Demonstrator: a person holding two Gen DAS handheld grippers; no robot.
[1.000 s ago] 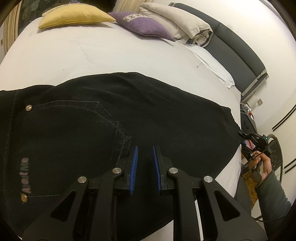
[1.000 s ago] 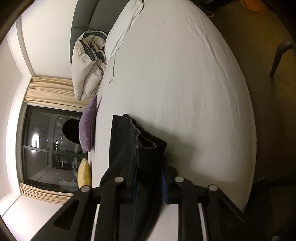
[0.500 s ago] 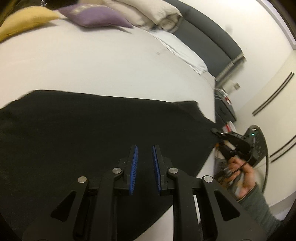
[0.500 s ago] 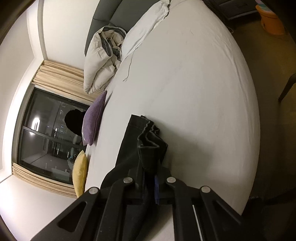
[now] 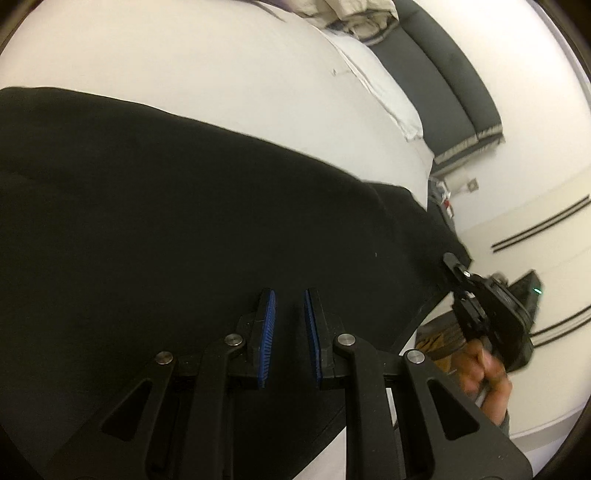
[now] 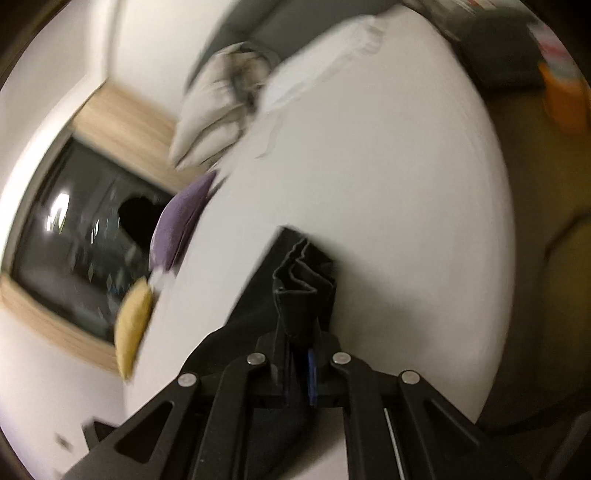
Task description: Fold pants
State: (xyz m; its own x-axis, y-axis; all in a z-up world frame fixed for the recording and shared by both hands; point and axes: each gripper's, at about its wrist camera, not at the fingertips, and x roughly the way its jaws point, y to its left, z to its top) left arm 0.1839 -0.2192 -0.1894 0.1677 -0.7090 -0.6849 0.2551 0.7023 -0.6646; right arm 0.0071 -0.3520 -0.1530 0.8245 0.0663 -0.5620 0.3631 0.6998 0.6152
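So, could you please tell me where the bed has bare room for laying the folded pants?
Free: white sheet between the black pants and the headboard pillows. Also right of the pants hem toward the mattress edge. Crowded: cushions by the window.

The right gripper (image 6: 298, 363) is clamped on a bunched hem of the black pants (image 6: 303, 280), the cloth standing up in folds between its narrow jaws, which closed down onto it just a moment ago. The rest of the dark fabric trails off to the lower left over the white bed (image 6: 388, 184). Beyond, a purple cushion (image 6: 181, 221) and a yellow cushion (image 6: 133, 325) sit by the dark window (image 6: 74, 236), with a rumpled beige duvet (image 6: 218, 107) against the grey headboard (image 6: 291, 26), all smeared by blur
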